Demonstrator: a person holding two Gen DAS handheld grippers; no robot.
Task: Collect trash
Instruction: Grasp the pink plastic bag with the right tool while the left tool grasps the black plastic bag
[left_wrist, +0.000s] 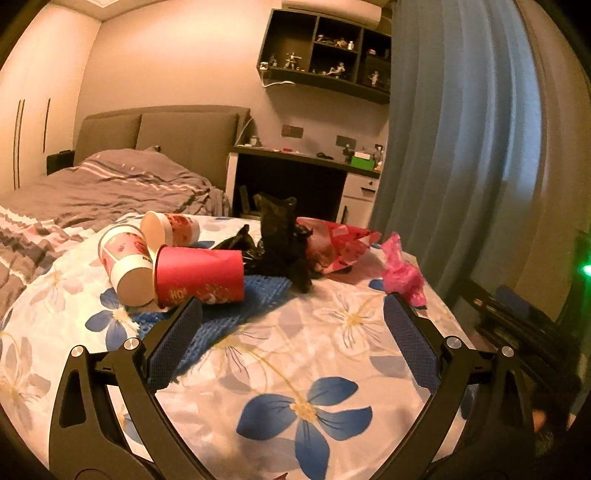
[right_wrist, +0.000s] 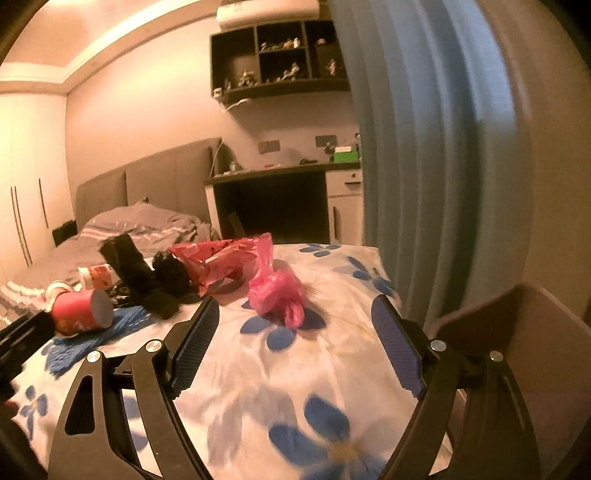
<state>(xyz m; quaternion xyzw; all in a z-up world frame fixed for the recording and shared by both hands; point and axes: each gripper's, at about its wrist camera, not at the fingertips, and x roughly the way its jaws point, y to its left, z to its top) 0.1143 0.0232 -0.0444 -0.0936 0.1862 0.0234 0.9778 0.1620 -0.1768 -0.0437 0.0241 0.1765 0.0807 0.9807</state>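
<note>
Trash lies on a floral cloth (left_wrist: 295, 354) over a table. A red paper cup (left_wrist: 201, 277) lies on its side on a blue mat (left_wrist: 236, 306), with two white and red cups (left_wrist: 125, 266) behind it. A crumpled black bag (left_wrist: 280, 243), a red wrapper (left_wrist: 340, 243) and a pink plastic bag (left_wrist: 400, 273) lie to the right. My left gripper (left_wrist: 291, 317) is open and empty, just short of the red cup. My right gripper (right_wrist: 295, 314) is open and empty, with the pink bag (right_wrist: 277, 291) just beyond its fingertips. The red cup (right_wrist: 79, 310) shows at left.
A blue curtain (left_wrist: 454, 147) hangs close on the right. A bed with a grey quilt (left_wrist: 110, 184) lies behind the table, and a desk (left_wrist: 306, 162) stands against the far wall. A brown chair back (right_wrist: 517, 332) stands right of the table.
</note>
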